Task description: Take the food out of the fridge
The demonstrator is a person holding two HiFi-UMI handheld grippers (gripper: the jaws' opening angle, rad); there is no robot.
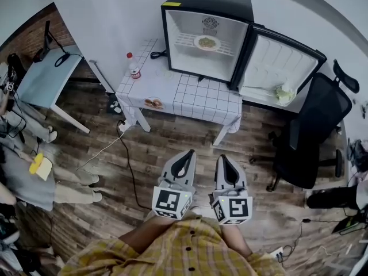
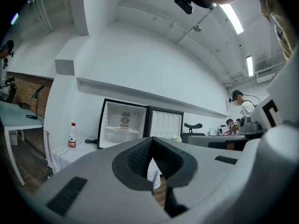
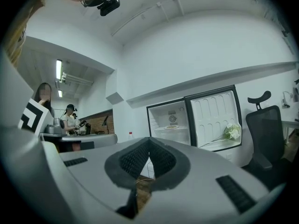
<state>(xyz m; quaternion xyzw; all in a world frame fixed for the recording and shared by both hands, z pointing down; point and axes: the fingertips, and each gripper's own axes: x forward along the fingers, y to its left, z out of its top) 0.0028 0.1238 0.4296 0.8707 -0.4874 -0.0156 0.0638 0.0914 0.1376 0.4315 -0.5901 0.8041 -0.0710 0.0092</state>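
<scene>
A small black fridge (image 1: 208,4) stands open on a checked tablecloth table (image 1: 195,99). On its wire shelf sits a plate of food (image 1: 207,42), also visible as the plate (image 2: 124,129) in the left gripper view and the plate (image 3: 171,127) in the right gripper view. A leafy green vegetable (image 1: 284,94) lies in the open door's shelf, and shows as the vegetable (image 3: 231,131) in the right gripper view. My left gripper (image 1: 185,157) and right gripper (image 1: 225,162) are held side by side over the wooden floor, well short of the table, both shut and empty.
A water bottle (image 1: 133,65) and a small plate of food (image 1: 153,103) stand on the table. A black office chair (image 1: 313,131) is right of the fridge door. A grey desk (image 1: 43,76) and seated people are at the left. Cables trail across the floor.
</scene>
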